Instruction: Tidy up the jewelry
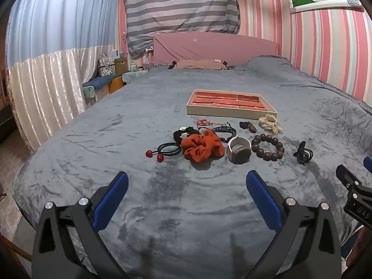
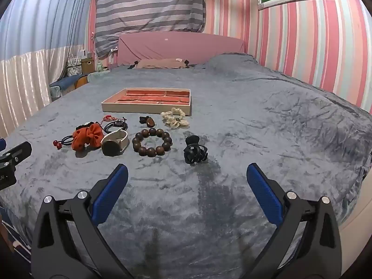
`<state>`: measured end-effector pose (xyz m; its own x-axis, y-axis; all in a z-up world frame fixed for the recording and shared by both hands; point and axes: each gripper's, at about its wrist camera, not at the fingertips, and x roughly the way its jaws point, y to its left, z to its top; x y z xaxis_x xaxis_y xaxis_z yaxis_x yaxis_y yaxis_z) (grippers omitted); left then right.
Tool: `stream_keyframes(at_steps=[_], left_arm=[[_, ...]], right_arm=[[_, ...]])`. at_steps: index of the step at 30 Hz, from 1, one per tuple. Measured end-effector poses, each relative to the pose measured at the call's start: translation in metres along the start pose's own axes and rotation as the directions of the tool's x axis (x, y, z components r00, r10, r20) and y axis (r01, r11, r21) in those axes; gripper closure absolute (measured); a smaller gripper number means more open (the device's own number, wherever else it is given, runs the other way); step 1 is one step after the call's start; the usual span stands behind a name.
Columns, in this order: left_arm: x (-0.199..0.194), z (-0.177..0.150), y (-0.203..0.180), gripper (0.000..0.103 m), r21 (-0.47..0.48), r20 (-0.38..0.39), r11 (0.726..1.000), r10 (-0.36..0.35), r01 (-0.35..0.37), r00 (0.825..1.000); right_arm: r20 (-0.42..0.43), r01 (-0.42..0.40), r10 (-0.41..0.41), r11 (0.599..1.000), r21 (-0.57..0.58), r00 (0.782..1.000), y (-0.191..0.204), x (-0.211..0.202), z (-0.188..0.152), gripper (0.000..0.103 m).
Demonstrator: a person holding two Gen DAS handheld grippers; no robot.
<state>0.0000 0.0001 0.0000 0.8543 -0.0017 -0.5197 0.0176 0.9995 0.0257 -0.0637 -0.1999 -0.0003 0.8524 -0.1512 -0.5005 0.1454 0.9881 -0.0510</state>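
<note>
Left gripper (image 1: pixel 187 181): jaws spread wide, nothing between the blue pads (image 1: pixel 111 201); it hangs above bare grey blanket (image 1: pixel 116 139), short of the row of accessories. Right gripper (image 2: pixel 187 174): jaws equally wide apart, nothing held, positioned over the blanket just short of the black claw clip (image 2: pixel 194 151). Each gripper shows at the edge of the other's view — the two sit side by side, apart.

Item row, left to right in the left wrist view:
- black hair tie with two red beads (image 1: pixel 162 151)
- orange scrunchie (image 1: pixel 201 147), touching the hair tie and a black corded bracelet (image 1: pixel 183 132) behind it
- watch with a pale strap (image 1: pixel 239 150), lying on its side just beside the scrunchie
- dark wooden bead bracelet (image 1: pixel 267 147), lying flat, just beside the watch
- black claw clip, at the right end, near the bead bracelet but apart from it

Second row, behind the first: a red cord piece (image 1: pixel 204 122), a dark braided bracelet (image 1: pixel 224 131), a small brown pendant on a dark cord (image 1: pixel 249 126), and a cream scrunchie (image 1: pixel 270 123).

Jewelry tray (image 1: pixel 230 111): shallow, cream outer wall, red lined compartments, resting flat on the blanket behind both rows. The cream scrunchie lies against its near right corner — whether any compartment holds anything cannot be told from this low angle.
</note>
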Motion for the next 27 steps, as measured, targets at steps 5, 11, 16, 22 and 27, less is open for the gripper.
stream_keyframes(at_steps=[5, 11, 16, 22, 27], left_arm=[[0.0, 0.0, 0.0, 0.004, 0.003, 0.0, 1.0, 0.004, -0.004, 1.0], [0.003, -0.005, 0.0, 0.004, -0.003, -0.005, 1.0, 0.001, -0.001, 1.0], [0.004, -0.004, 0.001, 0.004, -0.007, -0.014, 1.0, -0.004, 0.004, 1.0], [0.005, -0.005, 0.002, 0.004, -0.009, -0.017, 1.0, -0.006, 0.006, 1.0], [0.006, -0.004, 0.002, 0.004, -0.009, -0.019, 1.0, -0.006, 0.006, 1.0]], right_arm=[[-0.01, 0.011, -0.011, 1.0, 0.0, 1.0, -0.001, -0.001, 0.002, 0.004], [-0.021, 0.009, -0.008, 1.0, 0.005, 1.0, -0.001, 0.009, -0.004, 0.004], [-0.027, 0.007, -0.007, 1.0, 0.012, 1.0, -0.002, 0.008, -0.003, 0.004], [-0.032, 0.009, -0.008, 1.0, 0.014, 0.999, -0.002, 0.007, -0.002, 0.004], [-0.035, 0.01, -0.01, 1.0, 0.023, 0.999, -0.005, 0.009, -0.002, 0.004]])
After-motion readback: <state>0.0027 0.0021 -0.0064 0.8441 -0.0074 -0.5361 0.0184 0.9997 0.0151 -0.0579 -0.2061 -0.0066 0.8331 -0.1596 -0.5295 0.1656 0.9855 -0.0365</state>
